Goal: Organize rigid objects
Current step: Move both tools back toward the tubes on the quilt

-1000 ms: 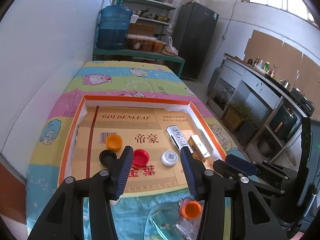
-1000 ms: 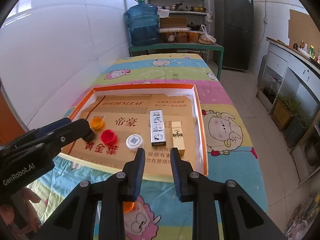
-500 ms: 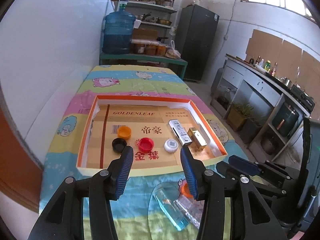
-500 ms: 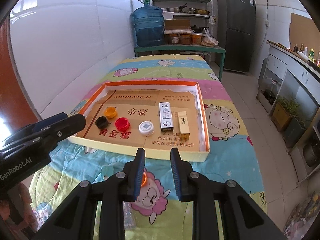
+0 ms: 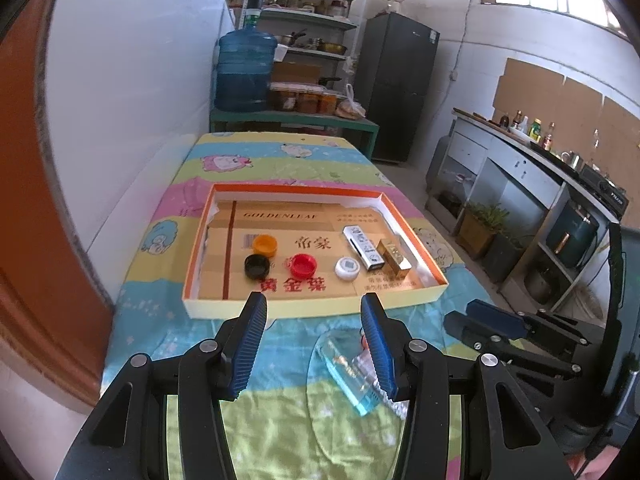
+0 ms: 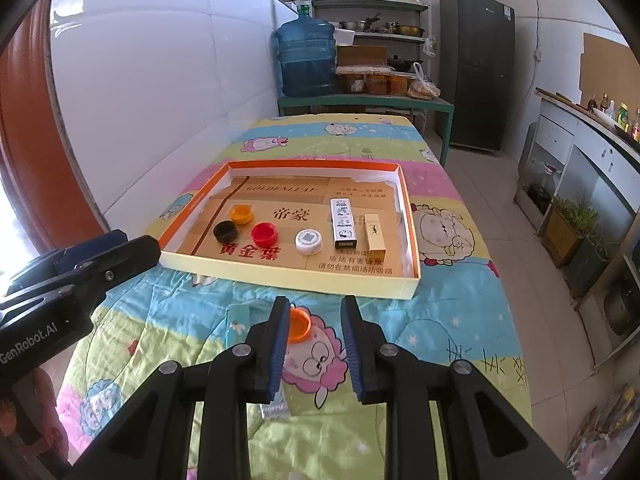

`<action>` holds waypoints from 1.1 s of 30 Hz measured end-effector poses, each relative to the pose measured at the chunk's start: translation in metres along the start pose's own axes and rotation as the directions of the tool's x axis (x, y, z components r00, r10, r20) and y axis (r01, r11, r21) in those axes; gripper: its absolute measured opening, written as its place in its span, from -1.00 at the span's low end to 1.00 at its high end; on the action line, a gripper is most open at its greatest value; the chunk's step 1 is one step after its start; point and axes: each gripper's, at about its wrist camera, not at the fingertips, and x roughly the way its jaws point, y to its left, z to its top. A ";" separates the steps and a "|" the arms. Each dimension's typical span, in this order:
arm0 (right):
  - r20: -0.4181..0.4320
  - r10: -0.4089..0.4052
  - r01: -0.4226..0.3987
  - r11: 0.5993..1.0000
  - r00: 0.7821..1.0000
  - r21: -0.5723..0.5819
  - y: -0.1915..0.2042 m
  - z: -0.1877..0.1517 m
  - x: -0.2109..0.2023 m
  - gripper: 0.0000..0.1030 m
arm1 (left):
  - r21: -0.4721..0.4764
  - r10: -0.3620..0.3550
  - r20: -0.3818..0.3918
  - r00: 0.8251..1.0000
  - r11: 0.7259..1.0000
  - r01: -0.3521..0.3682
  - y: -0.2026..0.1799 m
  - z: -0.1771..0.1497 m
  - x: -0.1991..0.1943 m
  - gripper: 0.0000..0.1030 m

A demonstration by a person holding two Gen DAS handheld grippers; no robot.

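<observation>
Having drawn back from the tray (image 6: 408, 280), both claws hang empty, left claw (image 5: 312, 344) wide, right claw (image 6: 314, 344) narrow, leaving the orange cap (image 6: 299, 325) outside on the table (image 6: 460, 320), unsorted.

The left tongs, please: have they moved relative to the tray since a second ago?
Yes. The left tongs have pulled back from the tray; earlier they hung over the caps.
</observation>
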 end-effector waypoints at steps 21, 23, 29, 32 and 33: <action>-0.130 0.076 -0.082 0.996 0.989 -0.037 0.014 -0.054 0.008 -0.49 | -0.099 -0.029 -0.101 0.994 0.995 0.019 0.027 -0.053 0.003 -0.02; -0.150 0.087 -0.094 0.995 0.985 -0.042 0.017 -0.058 0.014 -0.49 | -0.103 -0.032 -0.109 0.994 0.994 0.020 0.028 -0.055 0.007 -0.02; -0.193 0.092 -0.107 0.992 0.977 -0.070 0.023 -0.061 0.029 -0.49 | -0.110 -0.035 -0.117 0.993 0.994 0.022 0.029 -0.057 0.012 -0.02; -0.203 0.081 -0.101 0.990 0.976 -0.093 0.027 -0.060 0.037 -0.49 | -0.114 -0.040 -0.125 0.991 0.993 0.026 0.030 -0.058 0.016 -0.02; -0.204 0.076 -0.098 0.990 0.976 -0.099 0.028 -0.059 0.039 -0.49 | -0.113 -0.042 -0.128 0.991 0.993 0.028 0.030 -0.058 0.018 -0.02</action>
